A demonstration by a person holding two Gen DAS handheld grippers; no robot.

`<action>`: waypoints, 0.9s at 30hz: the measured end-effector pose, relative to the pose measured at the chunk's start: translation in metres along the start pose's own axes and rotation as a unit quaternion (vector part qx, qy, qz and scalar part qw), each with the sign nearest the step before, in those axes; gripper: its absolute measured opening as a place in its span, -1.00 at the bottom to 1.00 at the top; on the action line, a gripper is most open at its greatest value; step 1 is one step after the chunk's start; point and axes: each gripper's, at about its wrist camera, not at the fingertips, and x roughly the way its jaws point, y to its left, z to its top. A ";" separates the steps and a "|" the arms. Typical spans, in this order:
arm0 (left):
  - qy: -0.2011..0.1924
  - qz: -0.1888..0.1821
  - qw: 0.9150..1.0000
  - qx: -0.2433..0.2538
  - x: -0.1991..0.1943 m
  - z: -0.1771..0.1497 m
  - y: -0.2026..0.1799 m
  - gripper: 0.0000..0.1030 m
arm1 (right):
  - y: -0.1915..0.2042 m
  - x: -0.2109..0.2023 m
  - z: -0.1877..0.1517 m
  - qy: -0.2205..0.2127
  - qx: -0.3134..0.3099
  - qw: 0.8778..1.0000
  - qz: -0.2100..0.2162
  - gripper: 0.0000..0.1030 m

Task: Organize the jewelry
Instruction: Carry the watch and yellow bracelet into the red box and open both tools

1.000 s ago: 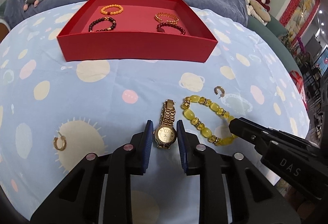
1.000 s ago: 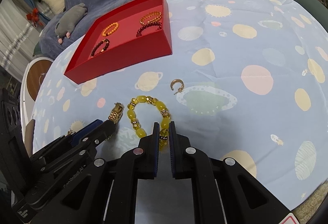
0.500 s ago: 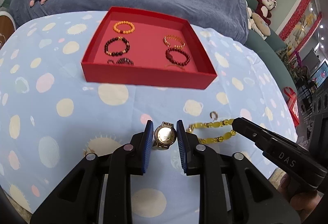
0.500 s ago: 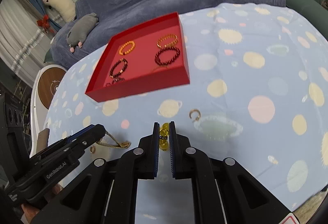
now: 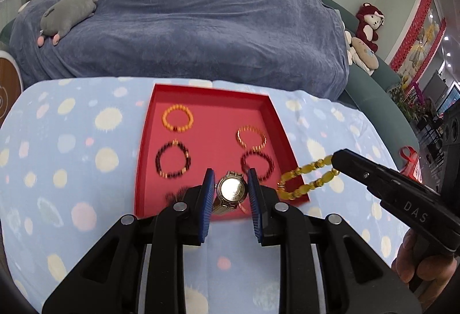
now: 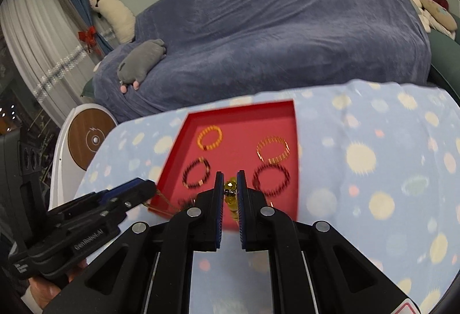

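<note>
Left gripper (image 5: 231,189) clamps gold watch (image 5: 231,191); right gripper (image 6: 230,187) pinches yellow bead bracelet (image 5: 306,178). Both hang above red tray (image 5: 211,90), near its 6 o'clock edge. Four bead bracelets already inside; these two not yet placed. Spotted blue cloth (image 5: 72,155), blue-draped sofa (image 5: 201,20) at 12.

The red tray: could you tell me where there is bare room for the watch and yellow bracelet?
The red tray has a free strip down its middle between the bracelet columns, and along its far wall. Its near end, under both held pieces, is crowded.
</note>
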 end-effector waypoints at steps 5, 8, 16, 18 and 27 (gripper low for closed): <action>0.002 0.007 1.000 0.004 0.036 0.037 0.007 -0.56 | 0.010 0.044 0.046 0.003 -0.010 1.000 0.013 -0.84; 0.011 0.005 1.000 -0.006 0.062 0.051 0.016 -0.56 | 0.011 0.074 0.064 0.012 -0.005 1.000 0.017 -0.84; 0.036 0.020 0.999 -0.025 0.118 0.065 0.039 -0.56 | -0.002 0.154 0.079 0.053 0.028 0.998 0.026 -0.84; 0.041 0.021 0.999 -0.026 0.129 0.064 0.042 -0.56 | -0.005 0.169 0.072 0.066 0.026 0.997 0.015 -0.84; 0.039 0.025 0.999 -0.017 0.134 0.053 0.045 -0.50 | -0.013 0.175 0.058 0.072 0.008 0.997 -0.014 -0.69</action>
